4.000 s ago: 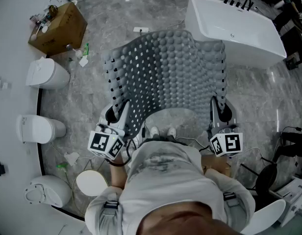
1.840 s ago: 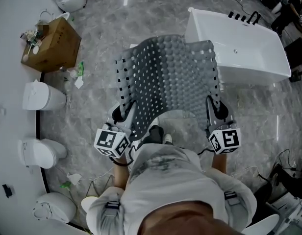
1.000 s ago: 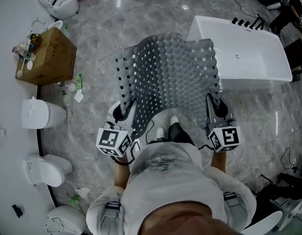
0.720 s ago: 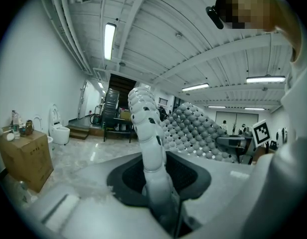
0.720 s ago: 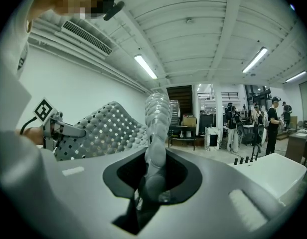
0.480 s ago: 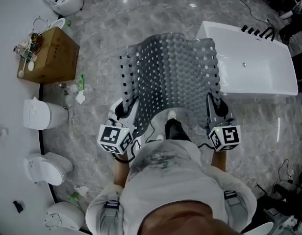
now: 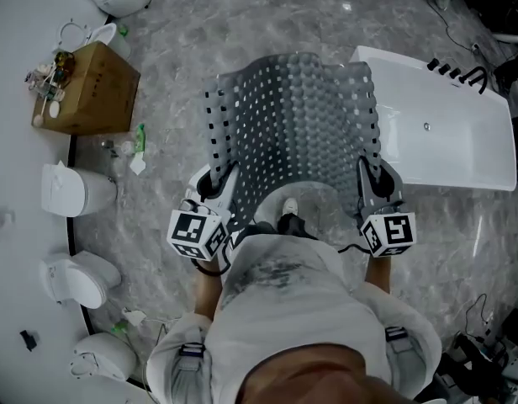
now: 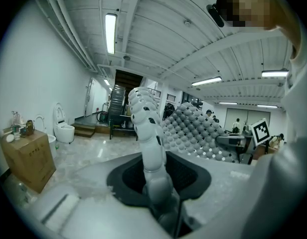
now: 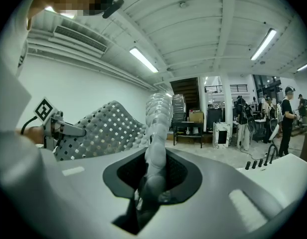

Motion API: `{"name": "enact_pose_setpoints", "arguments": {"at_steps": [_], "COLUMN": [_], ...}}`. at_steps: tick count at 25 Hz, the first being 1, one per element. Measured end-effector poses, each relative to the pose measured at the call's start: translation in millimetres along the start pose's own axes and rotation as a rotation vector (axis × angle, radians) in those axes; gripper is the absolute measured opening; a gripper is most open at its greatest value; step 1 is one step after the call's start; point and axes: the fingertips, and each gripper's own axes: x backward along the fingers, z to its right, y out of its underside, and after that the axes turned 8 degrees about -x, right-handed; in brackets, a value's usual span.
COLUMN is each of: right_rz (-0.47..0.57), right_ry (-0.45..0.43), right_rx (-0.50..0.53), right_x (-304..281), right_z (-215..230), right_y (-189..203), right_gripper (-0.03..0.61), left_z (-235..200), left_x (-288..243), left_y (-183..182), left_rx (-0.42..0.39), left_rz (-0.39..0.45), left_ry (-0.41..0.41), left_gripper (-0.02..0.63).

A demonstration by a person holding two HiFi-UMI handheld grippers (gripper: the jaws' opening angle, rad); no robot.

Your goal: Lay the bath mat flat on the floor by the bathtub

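Note:
A grey studded bath mat (image 7: 293, 124) with rows of square holes hangs spread in the air between my two grippers. My left gripper (image 7: 215, 185) is shut on its near left corner, and the mat's edge (image 8: 146, 133) rises between the jaws. My right gripper (image 7: 370, 175) is shut on the near right corner, where the mat edge (image 9: 157, 128) stands up from the jaws. The white bathtub (image 7: 448, 133) lies on the floor to the right, its black taps (image 7: 461, 70) at the far end. The mat's right side overlaps the tub's left rim in the head view.
Grey marble floor (image 7: 183, 40) surrounds me. A cardboard box (image 7: 87, 87) with small items sits at the left. White toilets (image 7: 70, 188) stand along the left wall. Cables (image 7: 482, 310) lie on the floor at right. People stand far off (image 9: 285, 111) in the right gripper view.
I have shifted over the floor with the mat held up; the bathtub has slid to the right in the head view. Both grippers keep their hold.

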Motion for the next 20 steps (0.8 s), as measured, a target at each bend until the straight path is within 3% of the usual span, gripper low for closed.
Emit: {"name": "enact_pose_setpoints", "arguments": {"at_steps": [10,20], "right_rz": [-0.020,-0.070], "right_ry": [0.017,0.089], "right_rx": [-0.036,-0.097], "right_x": [-32,-134], "right_z": [26,53], "right_y": [5,6], "right_gripper": [0.060,0.060], "left_z": [-13,-93], "left_x": [-44,-137], "left_y": [0,-3], "left_rx": [0.002,0.026], "left_rz": [-0.034,-0.090], "left_ry": [0.015,0.065], "left_gripper": [0.103,0.103]}}
